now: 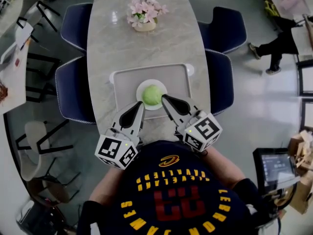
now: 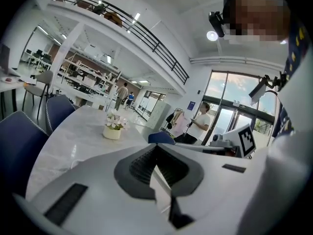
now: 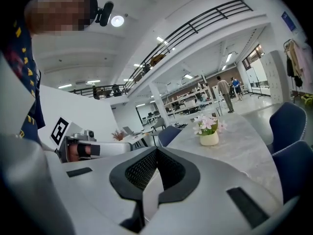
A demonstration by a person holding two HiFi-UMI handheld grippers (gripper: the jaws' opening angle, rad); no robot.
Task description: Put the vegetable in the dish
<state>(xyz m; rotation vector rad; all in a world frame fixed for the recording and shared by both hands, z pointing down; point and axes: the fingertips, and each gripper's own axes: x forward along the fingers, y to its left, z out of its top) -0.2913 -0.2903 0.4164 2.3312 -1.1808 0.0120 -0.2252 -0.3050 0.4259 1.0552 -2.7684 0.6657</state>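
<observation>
We see the vegetable (image 1: 152, 94), a round pale-green head, sitting in the middle of the white dish (image 1: 141, 100). From above it looks nearly as broad as it is long, so we cannot tell a long axis or which way it points. The dish holds nothing else and stands on the grey tray (image 1: 177, 77), toward the tray's near edge. The tray carries only the dish and lies crosswise at the near end of the marble tabletop (image 1: 146, 45), reaching almost from one long edge to the other. A pot of pink flowers (image 1: 145, 13) stands near the far end of the tabletop, well apart from the tray.

The left gripper (image 1: 141, 105) angles in from the near left, its tip just beside the dish's near-left rim. In its own view, the left gripper (image 2: 156, 147) has its jaws brought together with nothing between them. The right gripper (image 1: 164, 98) comes in from the near right, its tip at the dish's right rim, close to the vegetable; we cannot tell whether it touches either. In its own view, the right gripper (image 3: 156, 150) likewise has its jaws closed and holds nothing.

Navy chairs (image 1: 73, 89) stand along both long sides of the table.
</observation>
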